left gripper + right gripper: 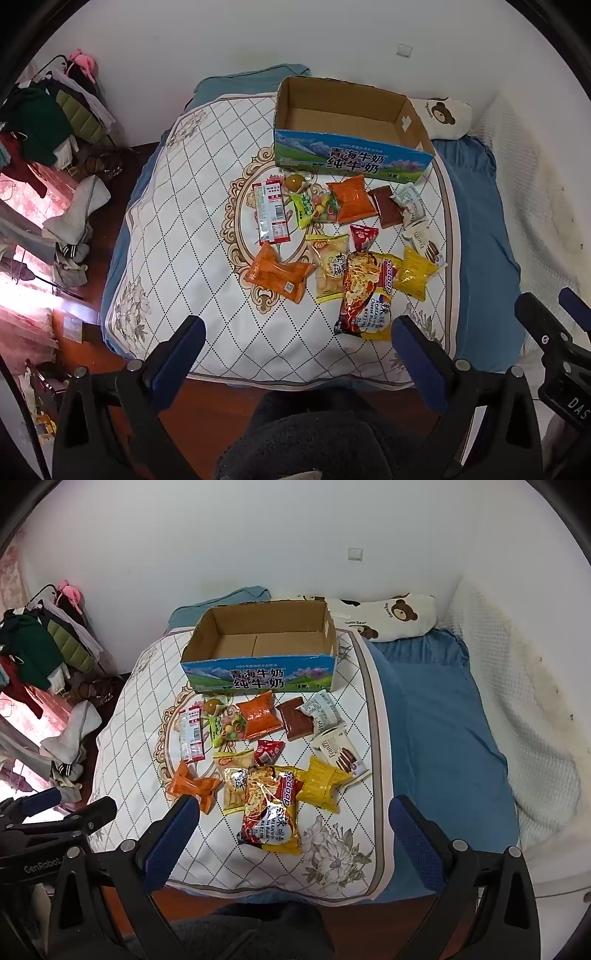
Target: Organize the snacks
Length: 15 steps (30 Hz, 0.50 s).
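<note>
Both grippers held wide apart and empty above the snacks.

The left gripper and right gripper hover before the noodle packet, nearest of the snacks scattered in front of the empty carton; light, crinkly and slippery, it is best pinched at an edge seam.

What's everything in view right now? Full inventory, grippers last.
cardboard box: 1, brown inside with blue printed front, open, nothing inside, far end of mat
noodle packet: 1, red and yellow, nearest of the pile
orange packets: 2, one by the box, one at near left
yellow packet: 1, right of the noodles
brown packet: 1, near the box
red triangular packet: 1, pile centre
bear pillow: 1, white, behind the box
clothes rack: 1, mixed colours, left by the wall
left gripper: open, holding nothing
right gripper: open, holding nothing
</note>
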Each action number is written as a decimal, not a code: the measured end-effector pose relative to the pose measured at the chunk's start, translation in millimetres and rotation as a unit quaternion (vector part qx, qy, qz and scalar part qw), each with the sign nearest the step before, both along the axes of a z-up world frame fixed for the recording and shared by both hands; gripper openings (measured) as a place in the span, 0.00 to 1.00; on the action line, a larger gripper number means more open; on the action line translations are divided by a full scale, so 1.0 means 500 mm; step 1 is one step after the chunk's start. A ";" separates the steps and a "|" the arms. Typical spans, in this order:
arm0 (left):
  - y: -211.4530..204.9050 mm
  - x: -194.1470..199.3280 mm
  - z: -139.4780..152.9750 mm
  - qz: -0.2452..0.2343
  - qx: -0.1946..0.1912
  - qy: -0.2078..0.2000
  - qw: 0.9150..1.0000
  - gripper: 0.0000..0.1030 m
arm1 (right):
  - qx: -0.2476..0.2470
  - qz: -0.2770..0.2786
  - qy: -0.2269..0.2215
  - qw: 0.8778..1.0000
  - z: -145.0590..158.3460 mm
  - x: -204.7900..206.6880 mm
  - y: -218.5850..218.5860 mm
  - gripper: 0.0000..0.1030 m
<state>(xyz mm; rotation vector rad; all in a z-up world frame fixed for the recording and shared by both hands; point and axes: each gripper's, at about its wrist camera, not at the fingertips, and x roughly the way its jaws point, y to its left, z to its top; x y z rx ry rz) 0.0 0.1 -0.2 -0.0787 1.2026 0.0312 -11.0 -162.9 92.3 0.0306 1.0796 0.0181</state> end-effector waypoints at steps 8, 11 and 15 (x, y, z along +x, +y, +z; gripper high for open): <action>0.002 -0.001 0.000 0.002 0.005 -0.003 1.000 1.00 | 0.000 -0.001 0.003 1.000 -0.004 -0.002 0.001 1.00; 0.001 -0.001 0.000 0.001 0.007 -0.002 1.000 1.00 | 0.001 -0.001 0.002 1.000 0.000 -0.009 0.006 1.00; 0.001 -0.001 0.000 0.001 0.006 -0.002 1.000 1.00 | 0.005 0.000 0.005 1.000 -0.009 0.001 0.005 1.00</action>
